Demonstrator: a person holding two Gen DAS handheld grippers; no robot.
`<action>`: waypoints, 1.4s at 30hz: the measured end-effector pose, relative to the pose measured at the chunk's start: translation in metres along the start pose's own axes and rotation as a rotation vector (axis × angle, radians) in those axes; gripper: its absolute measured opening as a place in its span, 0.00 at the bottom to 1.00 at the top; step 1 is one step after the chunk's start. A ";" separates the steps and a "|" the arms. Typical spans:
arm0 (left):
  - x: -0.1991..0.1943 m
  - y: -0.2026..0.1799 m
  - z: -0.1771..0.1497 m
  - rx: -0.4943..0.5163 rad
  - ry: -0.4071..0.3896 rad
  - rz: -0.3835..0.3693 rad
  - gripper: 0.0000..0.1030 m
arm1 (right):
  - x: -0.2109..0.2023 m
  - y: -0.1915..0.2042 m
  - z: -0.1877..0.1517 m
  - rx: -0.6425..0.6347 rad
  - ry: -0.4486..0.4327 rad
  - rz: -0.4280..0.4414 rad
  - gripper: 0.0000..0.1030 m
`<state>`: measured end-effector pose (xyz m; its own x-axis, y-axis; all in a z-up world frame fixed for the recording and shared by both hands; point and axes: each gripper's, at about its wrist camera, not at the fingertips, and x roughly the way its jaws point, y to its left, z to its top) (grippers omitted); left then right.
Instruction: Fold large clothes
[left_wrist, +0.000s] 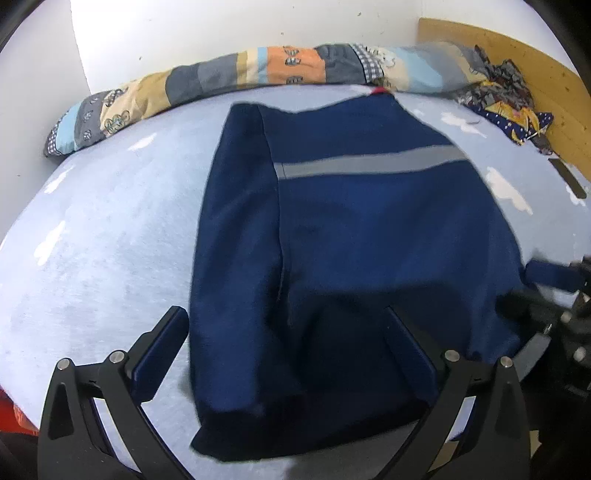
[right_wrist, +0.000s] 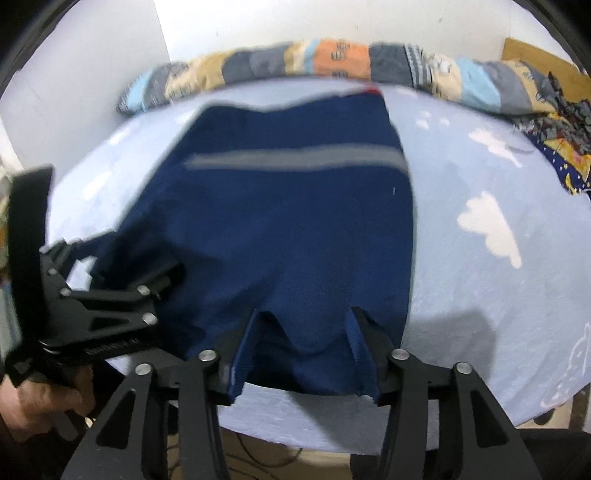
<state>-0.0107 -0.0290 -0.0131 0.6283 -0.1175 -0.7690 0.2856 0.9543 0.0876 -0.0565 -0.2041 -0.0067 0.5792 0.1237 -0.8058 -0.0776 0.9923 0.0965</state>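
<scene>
I find the navy garment (left_wrist: 351, 240) lying on the bed (left_wrist: 103, 229), left side already folded inward, grey stripe (left_wrist: 369, 162) across the upper part. Left gripper (left_wrist: 295, 354) hangs spread wide over the near hem, gripping nothing. Right gripper (right_wrist: 303, 332) stands part-open – the hem cloth bunches between the fingers, but I can't confirm the pads press it (looks more like a release). Judgement: mid-fold, approx. halfway. Next move calls for both grippers to take near-hem corners and carry them toward the collar end, by the patchwork quilt (left_wrist: 221, 81).
</scene>
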 end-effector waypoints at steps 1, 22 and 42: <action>-0.008 0.001 0.001 -0.009 -0.013 -0.001 1.00 | -0.012 0.001 0.001 -0.001 -0.049 -0.018 0.55; -0.116 0.016 0.005 -0.027 -0.194 0.067 1.00 | -0.077 0.024 -0.015 -0.054 -0.301 -0.158 0.82; -0.103 0.019 0.010 -0.005 -0.097 0.130 1.00 | -0.071 0.018 -0.012 -0.024 -0.287 -0.165 0.82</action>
<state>-0.0629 -0.0012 0.0741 0.7267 -0.0185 -0.6867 0.1936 0.9646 0.1789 -0.1090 -0.1952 0.0448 0.7904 -0.0384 -0.6114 0.0190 0.9991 -0.0383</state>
